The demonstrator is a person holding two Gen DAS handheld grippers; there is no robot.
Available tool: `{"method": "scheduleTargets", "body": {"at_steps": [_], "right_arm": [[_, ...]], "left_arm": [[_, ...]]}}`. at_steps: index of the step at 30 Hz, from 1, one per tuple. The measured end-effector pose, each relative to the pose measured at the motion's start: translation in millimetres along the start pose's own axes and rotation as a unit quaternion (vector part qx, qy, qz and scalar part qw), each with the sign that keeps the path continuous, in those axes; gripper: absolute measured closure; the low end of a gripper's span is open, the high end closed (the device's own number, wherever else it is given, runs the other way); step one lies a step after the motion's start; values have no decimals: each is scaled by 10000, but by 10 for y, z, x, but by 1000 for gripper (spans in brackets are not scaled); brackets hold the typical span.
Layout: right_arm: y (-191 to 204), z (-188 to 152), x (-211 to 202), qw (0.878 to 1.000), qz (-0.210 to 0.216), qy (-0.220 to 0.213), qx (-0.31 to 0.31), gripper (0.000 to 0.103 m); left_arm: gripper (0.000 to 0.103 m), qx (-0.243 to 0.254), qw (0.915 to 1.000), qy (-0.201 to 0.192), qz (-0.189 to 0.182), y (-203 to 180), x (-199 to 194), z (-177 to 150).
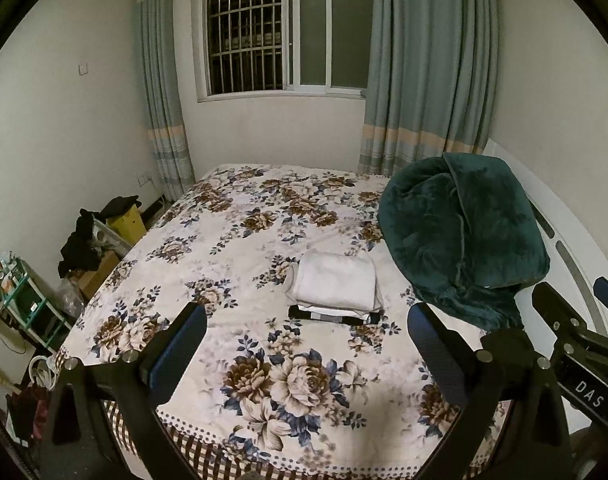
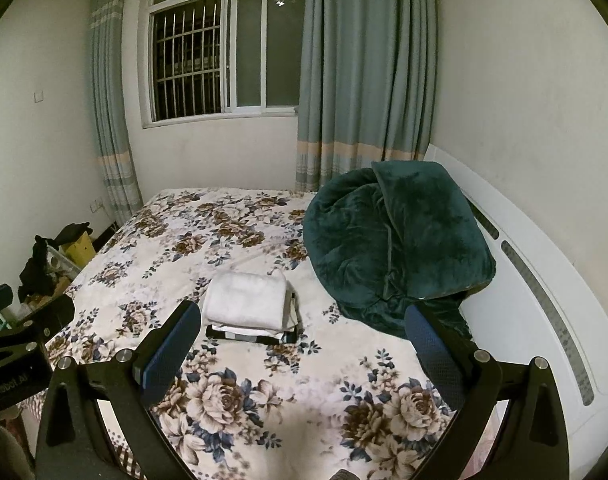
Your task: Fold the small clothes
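Now both spread wide, left gripper (image 1: 308,332) and right gripper (image 2: 304,332), empty above floral bedspread (image 1: 231,240), short of folded clothes stack (image 1: 336,286) beside green blanket (image 1: 460,232).

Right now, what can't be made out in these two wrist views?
- Folded stack: the white piece on top hides the lower garments in both views; count and type unclear.
- Green blanket: covers that corner of the bed; anything under it is hidden.
- Floor clutter: small and dark at the left edge, items unidentifiable.
- Left gripper and right gripper: bodies cut by the bottom edge.
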State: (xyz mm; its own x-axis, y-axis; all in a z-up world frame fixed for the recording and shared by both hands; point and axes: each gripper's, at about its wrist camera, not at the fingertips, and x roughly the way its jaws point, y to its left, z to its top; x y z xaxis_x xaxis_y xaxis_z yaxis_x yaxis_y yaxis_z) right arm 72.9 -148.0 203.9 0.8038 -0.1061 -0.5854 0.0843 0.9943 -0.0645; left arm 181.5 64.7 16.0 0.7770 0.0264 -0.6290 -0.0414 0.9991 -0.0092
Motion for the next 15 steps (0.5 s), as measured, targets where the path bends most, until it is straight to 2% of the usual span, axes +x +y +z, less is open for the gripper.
{"method": "scheduleTargets", "body": {"at_steps": [15], "right_arm": [[38, 130, -53, 9999, 57, -95, -8, 0]], "left_arm": [[0, -11, 10000, -78, 50, 12, -77, 0]]}}
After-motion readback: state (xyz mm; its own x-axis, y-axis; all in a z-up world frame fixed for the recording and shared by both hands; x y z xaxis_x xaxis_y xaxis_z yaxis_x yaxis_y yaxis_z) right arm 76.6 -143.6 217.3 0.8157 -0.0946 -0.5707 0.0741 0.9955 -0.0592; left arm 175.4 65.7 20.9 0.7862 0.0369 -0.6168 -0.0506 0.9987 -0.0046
